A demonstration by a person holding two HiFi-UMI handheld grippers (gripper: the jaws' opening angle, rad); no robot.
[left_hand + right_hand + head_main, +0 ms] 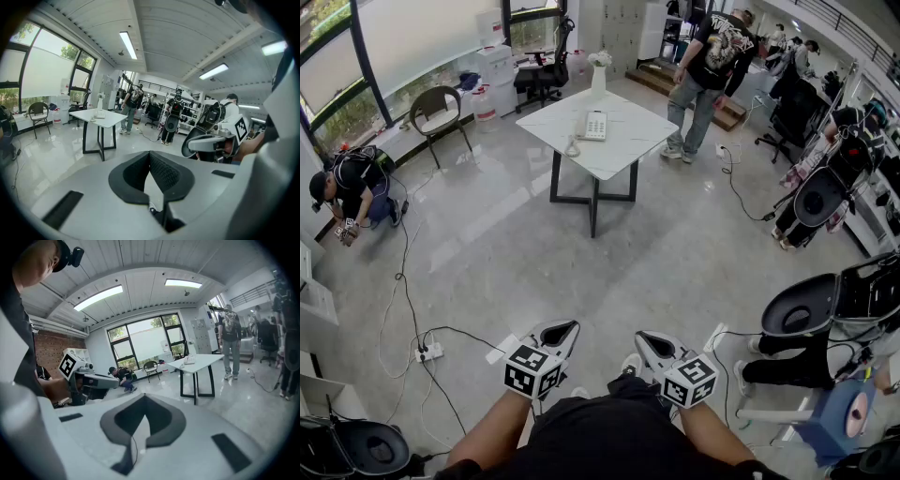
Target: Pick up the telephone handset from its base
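A white telephone (593, 125) with its handset resting on the base lies on a white table (623, 150) far across the room; its cord curls off the left side. The same telephone (99, 114) is small in the left gripper view and again, as the telephone (189, 360), in the right gripper view. My left gripper (562, 331) and right gripper (649, 342) are held side by side close to my body, far from the table. Both are shut with nothing between the jaws, as the left gripper (150, 157) and right gripper (143, 401) show in their own views.
A white vase (598, 75) stands at the table's far edge. One person (708, 66) stands beside the table and another (352, 187) crouches at the left. A power strip (428, 352) with cables lies on the floor. Office chairs (806, 314) crowd the right; a brown chair (439, 111) stands near the window.
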